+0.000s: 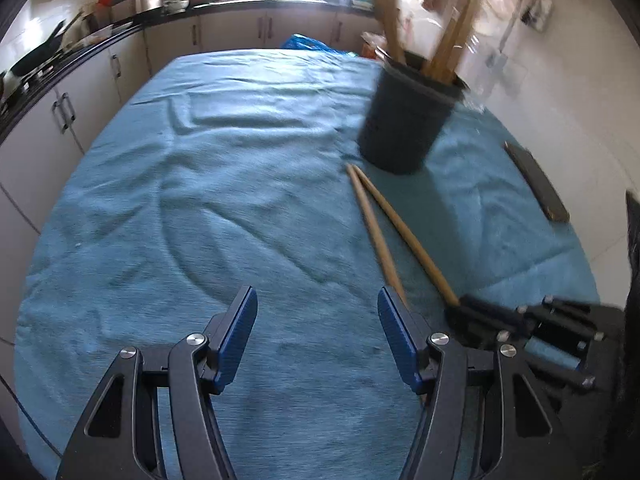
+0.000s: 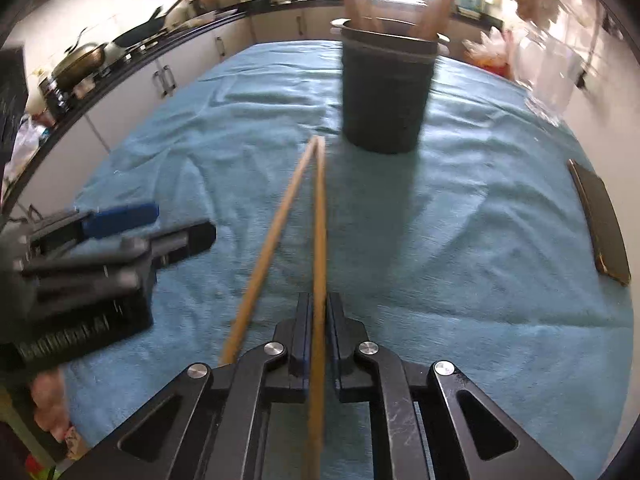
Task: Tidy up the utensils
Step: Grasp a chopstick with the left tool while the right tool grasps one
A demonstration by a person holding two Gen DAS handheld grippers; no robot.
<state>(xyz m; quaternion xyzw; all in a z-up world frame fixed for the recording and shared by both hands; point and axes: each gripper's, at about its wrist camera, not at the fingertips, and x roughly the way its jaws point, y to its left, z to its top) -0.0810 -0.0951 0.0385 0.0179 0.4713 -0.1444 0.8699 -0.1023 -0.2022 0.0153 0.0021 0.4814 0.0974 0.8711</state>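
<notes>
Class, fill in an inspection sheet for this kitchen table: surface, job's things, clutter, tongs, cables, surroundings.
Surface: wrinkled blue cloth covers the table.
Job's things: two chopsticks, tips meeting near a dark holder that has more sticks standing in it.
Clutter: flat dark slab near the right edge; clear container beyond.
Tongs: left tongs open, empty; right tongs shut on one chopstick.
Cables: nothing seen.
Surroundings: kitchen counter with pans, white cabinets, bright window.

1. Left gripper (image 1: 318, 334): matte black angular links, triangular cut-outs, round silver screws at the joints.
2. Its fingers (image 1: 236, 340) carry ribbed blue pads.
3. Right gripper (image 2: 319, 334): the same black frame, scuffed, silver screws, blue-edged fingers (image 2: 303, 334).
</notes>
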